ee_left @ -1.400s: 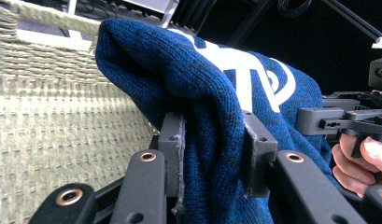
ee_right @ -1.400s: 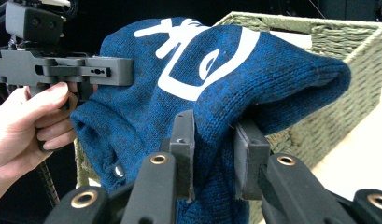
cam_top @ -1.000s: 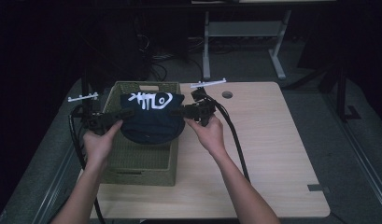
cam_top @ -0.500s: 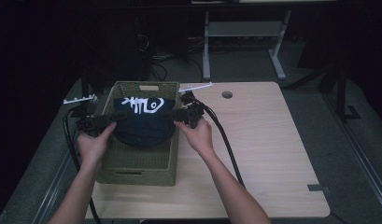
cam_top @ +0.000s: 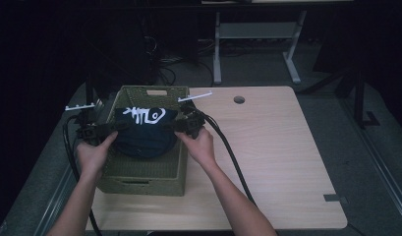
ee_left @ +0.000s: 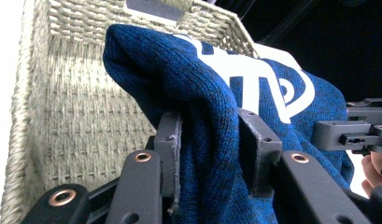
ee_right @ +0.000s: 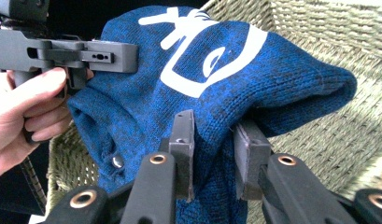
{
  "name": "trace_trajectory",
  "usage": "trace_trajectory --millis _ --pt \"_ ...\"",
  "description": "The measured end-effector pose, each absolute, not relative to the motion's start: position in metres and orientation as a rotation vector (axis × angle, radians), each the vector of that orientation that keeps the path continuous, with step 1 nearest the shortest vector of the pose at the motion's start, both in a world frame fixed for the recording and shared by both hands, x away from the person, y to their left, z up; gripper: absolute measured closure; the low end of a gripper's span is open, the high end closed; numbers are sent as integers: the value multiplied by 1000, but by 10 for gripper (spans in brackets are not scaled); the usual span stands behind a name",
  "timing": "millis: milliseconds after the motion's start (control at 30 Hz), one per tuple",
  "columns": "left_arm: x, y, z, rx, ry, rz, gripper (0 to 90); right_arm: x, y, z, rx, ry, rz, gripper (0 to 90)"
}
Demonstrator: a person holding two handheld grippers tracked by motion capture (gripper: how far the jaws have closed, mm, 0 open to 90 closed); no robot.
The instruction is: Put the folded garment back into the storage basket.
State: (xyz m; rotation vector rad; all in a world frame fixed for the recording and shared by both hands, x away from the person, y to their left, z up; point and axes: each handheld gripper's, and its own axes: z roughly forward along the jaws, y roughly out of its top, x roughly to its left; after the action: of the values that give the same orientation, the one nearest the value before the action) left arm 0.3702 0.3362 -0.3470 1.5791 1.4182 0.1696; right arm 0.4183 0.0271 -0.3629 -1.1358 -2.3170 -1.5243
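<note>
A person holds a blue knit sweater (cam_top: 143, 133) over a green woven basket (cam_top: 139, 172) with two grippers. The basket sits at the left side of a light wood table (cam_top: 277, 162). The sweater hangs in the top of the basket, stretched between the two grippers, with the basket's far wall at 12 o'clock from it. It has a big white mark (cam_top: 145, 115) on it (it looks like letters and a ring). The left gripper (cam_top: 110, 129) is at 9 o'clock from the sweater, and its jaws pinch a thick fold of the blue knit; in the left gripper view the cloth (ee_left: 212, 135) fills the gap between the jaws. The right gripper (cam_top: 173, 126) is at 3 o'clock from the sweater, and its jaws are squeezed tight on another fold, seen close in the right gripper view (ee_right: 212, 140). A black cable (cam_top: 228, 152) runs from the right gripper toward 5 o'clock across the table. A small round hole (cam_top: 239, 100) is in the table at 2 o'clock from the basket.
</note>
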Motion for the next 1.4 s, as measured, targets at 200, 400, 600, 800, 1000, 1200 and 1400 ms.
trace_trajectory --millis 200,400,600,800,1000,1200,1400 --pt "372 340 -353 1597 1447 164 620 418 34 -369 -1146 -2332 -1500 717" --pt "372 342 -354 1626 1460 173 624 418 38 -374 -1156 -2353 -1474 711" --pt "373 340 -360 1633 1474 171 614 418 38 -378 -1169 -2370 -1463 708" --pt "376 339 -368 1639 1503 155 613 419 36 -384 -1189 -2387 -1447 700" --pt "376 338 -366 1654 1505 170 635 418 35 -387 -1211 -2409 -1433 690" --pt "376 337 -367 1655 1513 176 645 415 37 -387 -1204 -2436 -1427 690" --pt "374 338 -364 1643 1507 213 577 411 36 -381 -1223 -2489 -1433 631"
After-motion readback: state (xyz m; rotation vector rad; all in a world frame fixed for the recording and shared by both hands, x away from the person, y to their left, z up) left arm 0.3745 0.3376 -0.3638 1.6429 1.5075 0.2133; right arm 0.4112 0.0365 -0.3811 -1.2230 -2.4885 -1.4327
